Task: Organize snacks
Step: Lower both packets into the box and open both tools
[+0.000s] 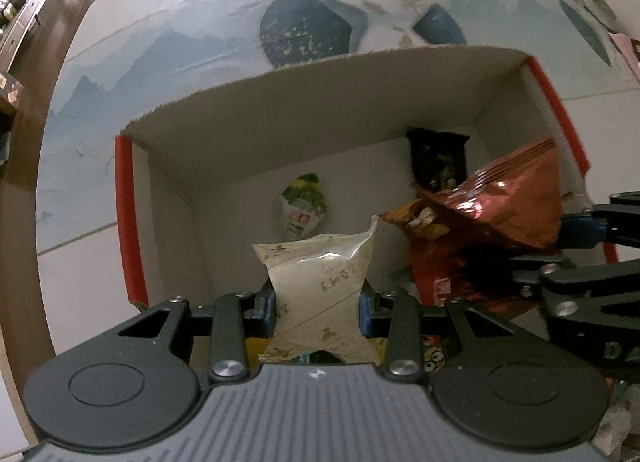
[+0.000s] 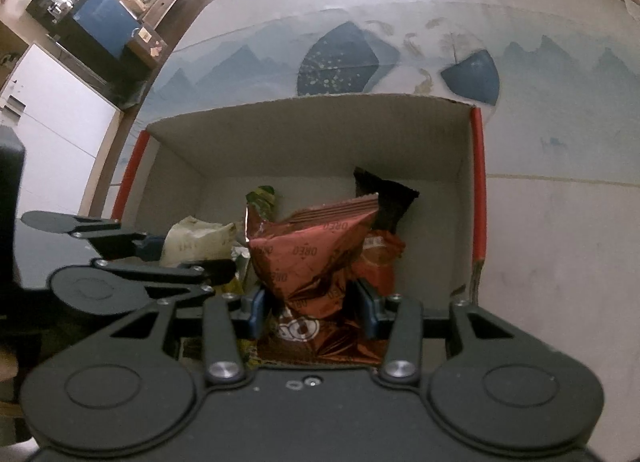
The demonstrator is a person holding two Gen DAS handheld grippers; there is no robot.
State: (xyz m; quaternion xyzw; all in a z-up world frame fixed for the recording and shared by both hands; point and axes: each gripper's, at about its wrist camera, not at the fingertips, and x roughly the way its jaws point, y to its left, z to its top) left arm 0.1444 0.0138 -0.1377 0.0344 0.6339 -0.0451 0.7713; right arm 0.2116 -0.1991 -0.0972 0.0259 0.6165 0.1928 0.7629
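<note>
My left gripper (image 1: 318, 308) is shut on a cream-white snack packet (image 1: 320, 282), held over the open cardboard box (image 1: 280, 102) with red edges. My right gripper (image 2: 312, 310) is shut on a shiny red-brown Oreo packet (image 2: 316, 258), also above the box (image 2: 320, 130). The right gripper's side shows at the right of the left wrist view, with the Oreo packet (image 1: 500, 206). The left gripper and its cream packet (image 2: 196, 242) show at the left of the right wrist view. Inside the box lie a green-and-white packet (image 1: 304, 202), a black packet (image 1: 438, 158) and an orange-red packet (image 2: 378, 262).
The box stands on a tablecloth (image 1: 160, 42) printed with blue mountains and dark fan shapes. Beyond the table's edge are a wooden floor and a sideboard (image 2: 112, 18) with small items. More wrappers lie below my left gripper near the box's near wall.
</note>
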